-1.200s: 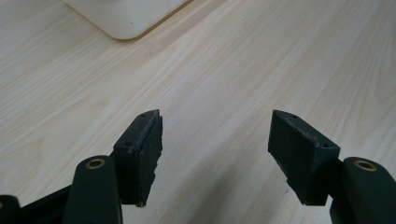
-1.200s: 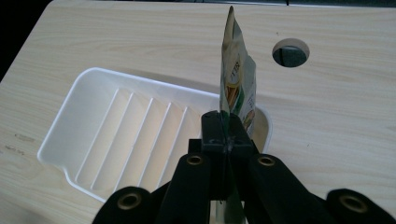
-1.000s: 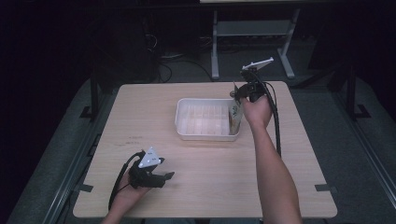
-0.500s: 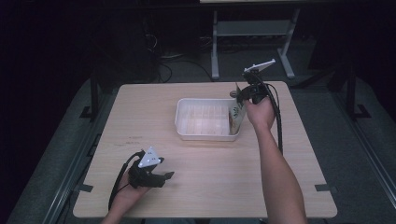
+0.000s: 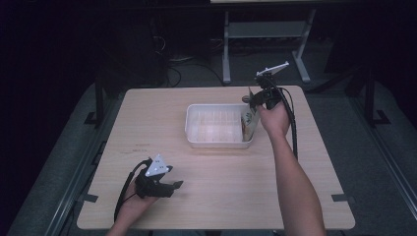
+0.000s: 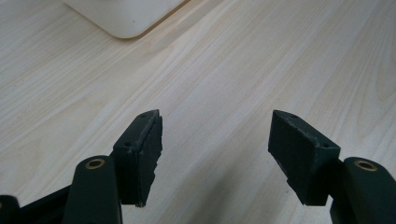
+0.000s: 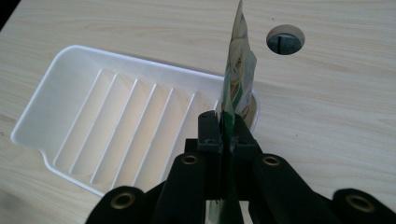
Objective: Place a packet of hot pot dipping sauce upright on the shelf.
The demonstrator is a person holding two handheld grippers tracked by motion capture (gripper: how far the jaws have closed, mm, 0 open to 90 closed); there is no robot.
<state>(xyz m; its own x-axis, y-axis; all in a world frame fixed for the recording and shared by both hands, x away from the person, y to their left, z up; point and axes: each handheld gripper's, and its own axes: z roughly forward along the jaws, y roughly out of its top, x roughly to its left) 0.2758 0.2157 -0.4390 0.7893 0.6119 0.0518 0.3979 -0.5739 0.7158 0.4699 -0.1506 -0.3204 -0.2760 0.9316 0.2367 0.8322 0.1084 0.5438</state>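
Resting low on the table (image 5: pixel 216 196), the left tongs (image 5: pixel 178 185) stand with jaws spread wide and nothing between them, well apart from the work; in the left gripper view a corner of the white tray (image 6: pixel 122 16) lies ahead of them and off to one side. Farther out, the right tongs (image 7: pixel 223 122) are clamped on the upper edge of a flat printed pouch (image 7: pixel 239 70), which hangs below and ahead of them at the tray's (image 5: pixel 216 140) end wall on the right tongs' side. The pouch stands on edge, its long axis running close to vertical with a slight lean, pinched end up at the jaws and free end down at the tray wall, its thin edge facing the right tongs' camera. Whether its bottom sits inside the tray or on the rim cannot be told. The likely trouble: the grip is narrow and on a slick film edge, so the pouch may swing or slip out, and if let go while astride the wall it could tip outward onto the table, near the round cable hole (image 7: pixel 285 39) beyond it, rather than fall flat among the tray's ribs
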